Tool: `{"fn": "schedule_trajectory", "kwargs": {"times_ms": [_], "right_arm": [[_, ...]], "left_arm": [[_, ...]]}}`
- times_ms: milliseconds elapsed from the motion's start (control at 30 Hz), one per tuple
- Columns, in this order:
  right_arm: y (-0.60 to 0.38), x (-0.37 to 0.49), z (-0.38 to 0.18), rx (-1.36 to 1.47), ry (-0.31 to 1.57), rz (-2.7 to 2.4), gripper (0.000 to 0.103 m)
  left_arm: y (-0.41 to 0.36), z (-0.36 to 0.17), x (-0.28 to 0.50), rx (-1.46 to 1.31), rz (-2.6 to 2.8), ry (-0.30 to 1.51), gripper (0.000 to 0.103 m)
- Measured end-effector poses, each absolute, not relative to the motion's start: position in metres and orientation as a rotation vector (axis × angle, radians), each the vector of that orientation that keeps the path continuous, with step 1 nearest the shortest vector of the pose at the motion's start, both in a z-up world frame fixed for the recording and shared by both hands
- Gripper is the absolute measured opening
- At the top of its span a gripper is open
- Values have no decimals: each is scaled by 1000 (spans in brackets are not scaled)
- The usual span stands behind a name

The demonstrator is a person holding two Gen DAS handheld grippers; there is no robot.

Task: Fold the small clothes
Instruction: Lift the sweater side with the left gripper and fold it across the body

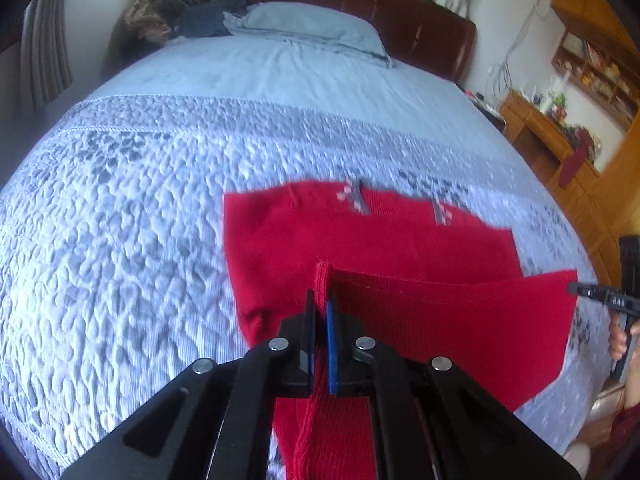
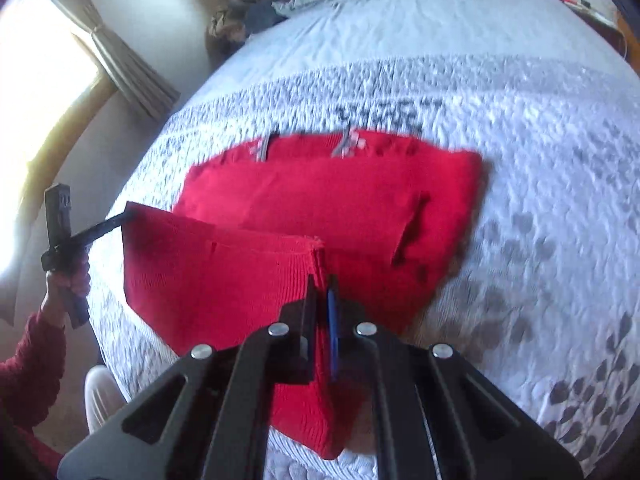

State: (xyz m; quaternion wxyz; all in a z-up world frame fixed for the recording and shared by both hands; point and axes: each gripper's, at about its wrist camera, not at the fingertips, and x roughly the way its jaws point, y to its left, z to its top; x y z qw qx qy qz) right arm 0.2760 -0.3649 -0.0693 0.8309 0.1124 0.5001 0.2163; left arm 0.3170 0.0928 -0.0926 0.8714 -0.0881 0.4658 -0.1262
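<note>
I have the left gripper (image 1: 321, 300) clenched on one near corner of the red knit garment (image 1: 360, 236) and the right gripper (image 2: 322, 292) clenched on the other, so the near hem hangs raised as a taut band between them; I judge this grip is meant to carry that edge over for a fold. Beyond the raised band the rest of the garment lies flat on the quilted bedspread (image 1: 120, 220) of the bed, its long axis running side to side and its far edge toward the pillow (image 1: 312, 28).
</note>
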Motion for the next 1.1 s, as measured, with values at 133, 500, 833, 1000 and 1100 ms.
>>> {"fn": "schedule_trajectory", "kwargs": {"times_ms": [133, 500, 833, 1000, 1100], "right_arm": [[-372, 321, -48, 248, 1041, 410, 3], [-383, 471, -109, 300, 1180, 222, 3], [-386, 495, -187, 291, 1293, 120, 4], [-390, 481, -167, 269, 1273, 91, 40], [-393, 450, -131, 216, 1250, 89, 46]], "left_arm": [[92, -79, 372, -221, -226, 946, 4], [66, -149, 517, -172, -105, 1040, 4], [57, -221, 530, -70, -35, 1150, 13], [66, -194, 516, -66, -12, 1182, 48], [86, -159, 471, -110, -73, 1202, 75]]}}
